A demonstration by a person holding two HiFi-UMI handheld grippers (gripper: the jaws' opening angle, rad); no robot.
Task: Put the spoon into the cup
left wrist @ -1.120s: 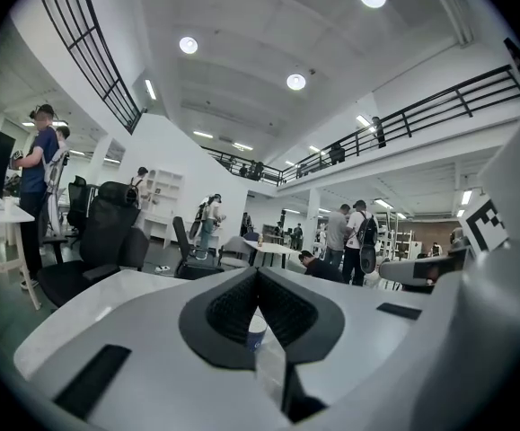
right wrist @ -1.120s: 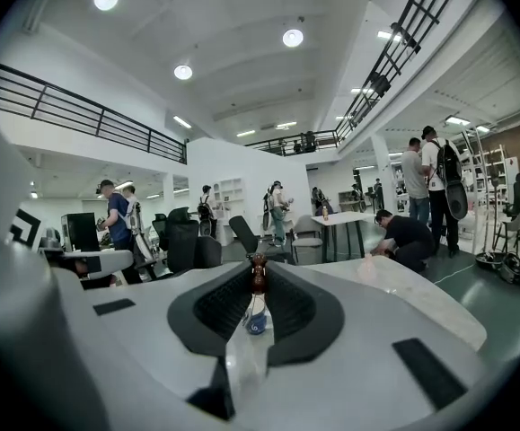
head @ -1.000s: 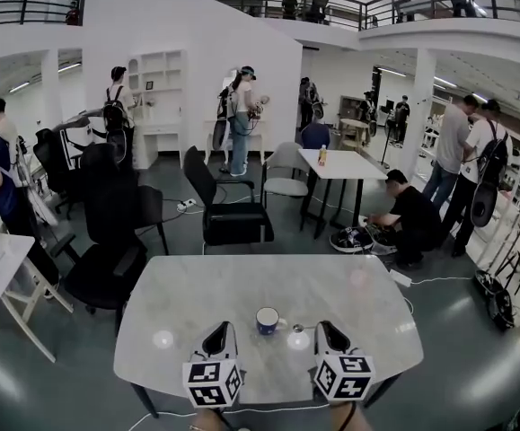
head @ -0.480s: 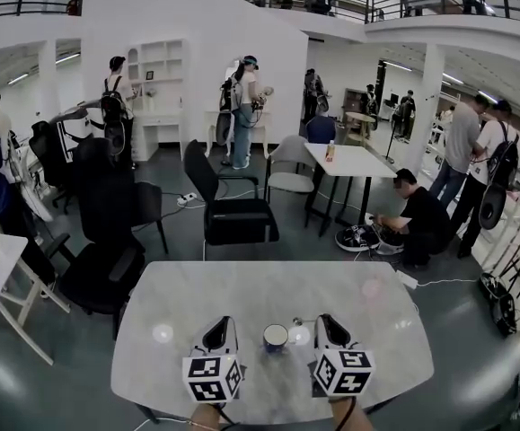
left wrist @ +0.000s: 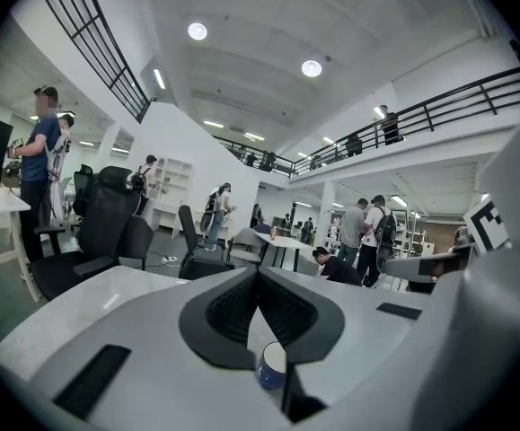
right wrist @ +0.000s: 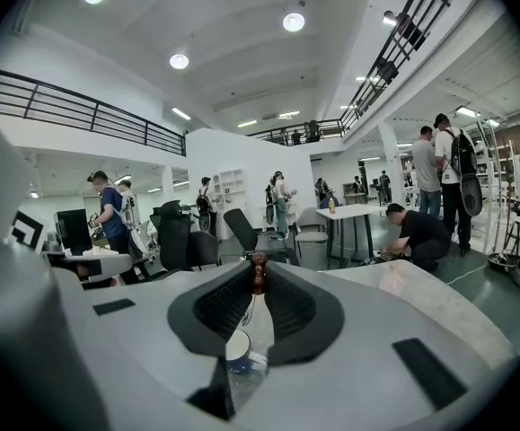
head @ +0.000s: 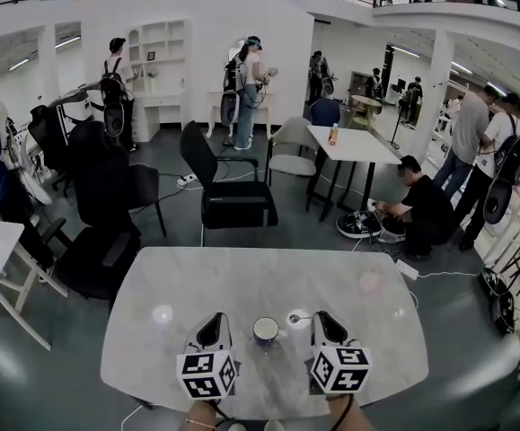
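Observation:
A blue cup with a white inside stands on the pale marble table, between my two grippers. My right gripper is shut on a thin spoon, just right of the cup. In the right gripper view, the spoon's brown beaded end pokes up between the closed tips of the right gripper, with the cup low and left. My left gripper hovers left of the cup. In its own view the left gripper is shut on nothing, and the cup shows below its jaws.
Black office chairs stand beyond the table's far edge and at its left. A white table and a crouching person are further back right. Bright lamp reflections dot the tabletop.
Both grippers have slid forward over the table and now flank the cup. The right one still holds the spoon; the cup has not moved.

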